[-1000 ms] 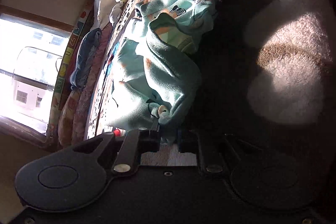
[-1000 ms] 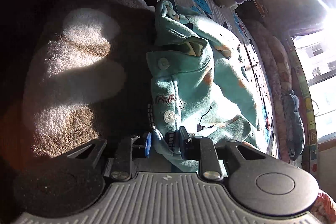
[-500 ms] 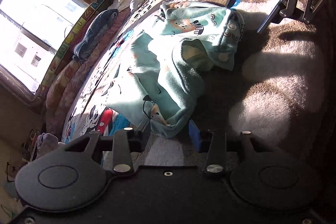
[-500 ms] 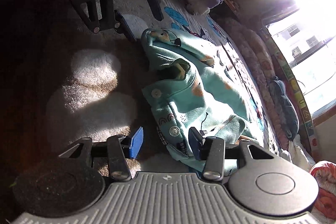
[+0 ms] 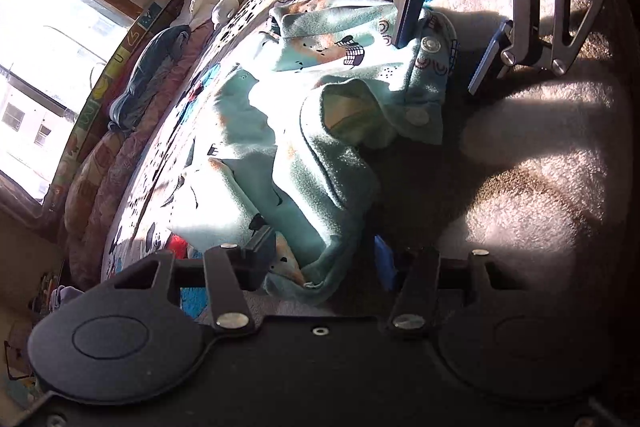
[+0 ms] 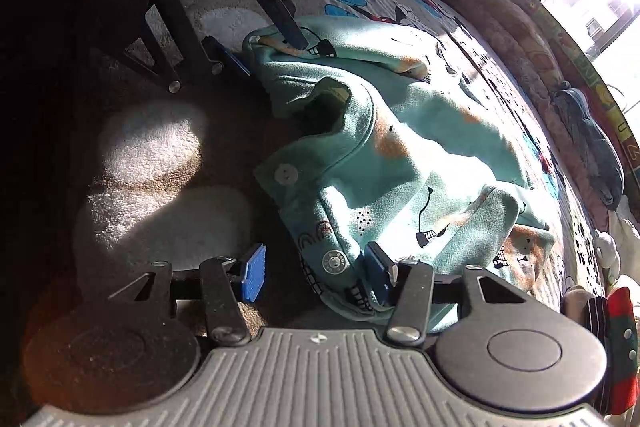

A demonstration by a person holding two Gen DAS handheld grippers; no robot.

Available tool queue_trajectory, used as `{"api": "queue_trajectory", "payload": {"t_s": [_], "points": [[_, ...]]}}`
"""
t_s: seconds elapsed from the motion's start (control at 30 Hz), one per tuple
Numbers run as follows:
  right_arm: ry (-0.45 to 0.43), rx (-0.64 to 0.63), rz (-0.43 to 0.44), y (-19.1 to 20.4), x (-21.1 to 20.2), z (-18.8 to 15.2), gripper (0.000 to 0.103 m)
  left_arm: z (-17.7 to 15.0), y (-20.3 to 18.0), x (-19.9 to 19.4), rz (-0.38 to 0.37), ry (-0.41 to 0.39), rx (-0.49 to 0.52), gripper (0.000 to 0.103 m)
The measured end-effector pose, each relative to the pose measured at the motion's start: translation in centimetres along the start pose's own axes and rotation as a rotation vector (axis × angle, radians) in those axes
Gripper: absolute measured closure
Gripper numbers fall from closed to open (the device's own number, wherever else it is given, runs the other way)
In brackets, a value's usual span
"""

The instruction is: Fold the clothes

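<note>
Sunlit bedding under a window carries a rumpled teal garment [image 5: 304, 131], lying half on the printed sheet and half on a brown fleece blanket [image 5: 532, 195]. Both claws stand released: the left claw [image 5: 324, 259] straddles one loose corner, the right claw [image 6: 316, 271] the snap-button edge. Judging by this, a fold seems just laid down; next comes re-gripping an edge.

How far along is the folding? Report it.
Done: nothing neat; the garment lies bunched on the rug. In hand: nothing, the left gripper and right gripper stand open at its edges. Left: smoothing it flat and every fold.
</note>
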State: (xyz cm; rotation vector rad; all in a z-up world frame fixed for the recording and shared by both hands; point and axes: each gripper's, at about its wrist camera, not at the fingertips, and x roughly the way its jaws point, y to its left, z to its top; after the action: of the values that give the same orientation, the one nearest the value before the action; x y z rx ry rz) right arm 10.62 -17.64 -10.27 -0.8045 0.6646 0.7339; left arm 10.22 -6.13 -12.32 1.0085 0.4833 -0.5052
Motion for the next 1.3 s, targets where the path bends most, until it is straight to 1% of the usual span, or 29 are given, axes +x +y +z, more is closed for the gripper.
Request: {"api": "queue_trajectory", "payload": {"t_s": [0.03,0.07,0.1,0.2,0.23,0.27,0.3,0.33,0.37,0.4,0.43,0.47,0.5,0.53,0.6,0.67,0.73,0.8,0.83,0.87,0.9,0.93,1.0,1.13,1.2,1.3], "points": [[0.004,0.018,0.015,0.0,0.0,-0.3,0.067,-0.3,-0.2,0.2,-0.007,0.009,-0.009,0.097],[0.002,0.004,0.009,0.4,-0.5,-0.8,0.069,-0.6,-0.5,0.3,-0.009,0.016,-0.013,0.098],[0.0,-0.011,0.003,0.8,-1.1,-1.2,0.071,-1.1,-1.4,-0.3,0.008,0.014,0.002,0.098],[-0.012,-0.056,-0.042,2.3,-1.9,-2.4,0.071,-2.5,-4.1,-1.5,0.069,0.003,0.047,0.099],[-0.021,-0.041,-0.043,2.4,-2.3,-2.5,0.069,-2.9,-4.8,-1.6,0.1,-0.008,0.058,0.099],[-0.041,0.003,-0.03,2.2,-3.0,-2.5,0.068,-3.1,-5.1,-1.9,0.113,-0.014,0.055,0.099],[-0.064,0.057,-0.011,1.8,-3.7,-2.6,0.062,-3.1,-4.8,-2.3,0.101,-0.012,0.034,0.098],[-0.1,0.134,0.017,1.1,-4.6,-2.8,0.057,-3.2,-4.0,-2.8,0.073,-0.012,-0.019,0.097],[-0.146,0.235,0.036,0.0,-5.5,-3.3,0.057,-3.5,-2.6,-3.3,0.032,-0.013,-0.111,0.093],[-0.201,0.356,0.05,-1.3,-6.0,-4.1,0.055,-3.7,-1.2,-3.9,-0.008,-0.013,-0.203,0.084],[-0.255,0.477,0.063,-2.6,-6.5,-4.9,0.052,-4.0,0.2,-4.4,-0.043,-0.016,-0.294,0.078],[-0.309,0.598,0.076,-3.9,-7.1,-5.7,0.051,-4.4,1.4,-4.8,-0.048,-0.027,-0.376,0.07],[-0.364,0.72,0.09,-5.2,-7.6,-6.5,0.05,-4.7,2.6,-5.2,-0.054,-0.036,-0.458,0.067],[-0.414,0.844,0.103,-6.4,-7.8,-7.5,0.05,-4.8,3.8,-5.1,-0.069,-0.039,-0.539,0.067],[-0.498,1.104,0.121,-8.6,-6.8,-10.2,0.048,-5.0,6.1,-5.0,-0.097,-0.044,-0.703,0.065],[-0.564,1.321,0.115,-10.1,-5.2,-13.1,0.048,-5.1,8.2,-4.7,-0.128,-0.054,-0.864,0.065],[-0.625,1.481,0.116,-10.2,-3.3,-15.8,0.04,-5.4,9.9,-4.1,-0.169,-0.075,-1.018,0.064],[-0.68,1.629,0.12,-9.9,-1.4,-18.6,0.035,-6.2,11.7,-3.1,-0.224,-0.103,-1.193,0.063],[-0.705,1.685,0.122,-9.9,-0.7,-19.6,0.04,-6.4,12.4,-2.6,-0.24,-0.114,-1.26,0.063],[-0.726,1.707,0.121,-10.1,-0.4,-20.0,0.046,-6.5,13.0,-2.1,-0.243,-0.116,-1.303,0.063],[-0.746,1.729,0.121,-10.3,0.0,-20.4,0.049,-6.6,13.6,-1.5,-0.244,-0.117,-1.343,0.063],[-0.762,1.738,0.118,-10.6,0.3,-20.5,0.046,-6.6,14.3,-0.8,-0.236,-0.107,-1.366,0.063],[-0.769,1.7,0.099,-11.7,0.8,-19.6,0.038,-6.6,15.7,0.6,-0.221,-0.09,-1.411,0.063],[-0.726,1.667,0.078,-13.2,2.4,-18.4,0.038,-6.7,18.8,4.2,-0.224,-0.076,-1.501,0.063],[-0.707,1.651,0.073,-13.8,2.8,-18.0,0.038,-6.3,20.1,5.8,-0.222,-0.071,-1.509,0.063],[-0.702,1.642,0.091,-14.6,3.3,-17.9,0.041,-5.9,22.1,8.5,-0.208,-0.046,-1.52,0.063]]}}
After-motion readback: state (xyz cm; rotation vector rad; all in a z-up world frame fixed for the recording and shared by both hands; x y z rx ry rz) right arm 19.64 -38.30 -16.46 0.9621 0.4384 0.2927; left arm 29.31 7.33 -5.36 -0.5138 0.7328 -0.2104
